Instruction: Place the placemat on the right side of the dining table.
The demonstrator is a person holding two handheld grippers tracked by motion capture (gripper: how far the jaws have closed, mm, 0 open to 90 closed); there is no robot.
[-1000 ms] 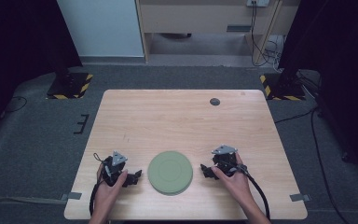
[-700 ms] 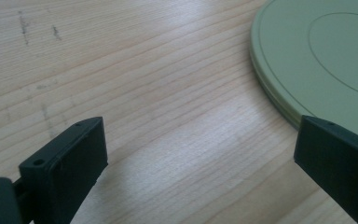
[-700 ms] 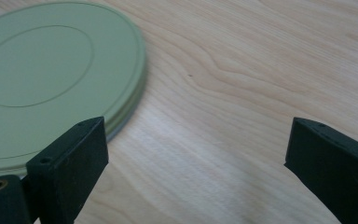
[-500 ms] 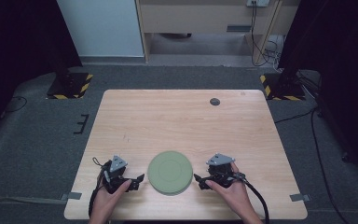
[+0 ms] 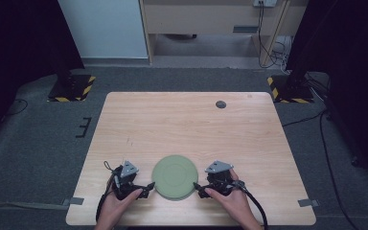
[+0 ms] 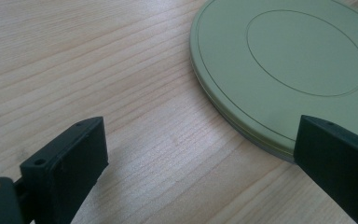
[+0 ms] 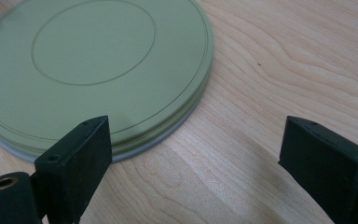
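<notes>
A round pale green plate (image 5: pixel 175 176) lies upside down on the wooden table (image 5: pixel 187 124) near its front edge, its base ring facing up. My left gripper (image 5: pixel 147 188) rests just left of the plate (image 6: pixel 289 70), open, one jaw over bare wood and the other at the plate's rim. My right gripper (image 5: pixel 199 188) sits just right of the plate (image 7: pixel 93 65), open too, with one jaw over the rim and the other over wood. Neither gripper holds anything. A hand grips each tool from the table's front edge.
A small dark round disc (image 5: pixel 220 104) lies at the table's back right. Dark carpet surrounds the table, with cables (image 5: pixel 326 139) on the right and yellow-black striped stand bases (image 5: pixel 72 88) behind.
Both grippers have drawn back toward the front edge and turned their jaws inward to the plate's two sides. The plate has stayed put.
</notes>
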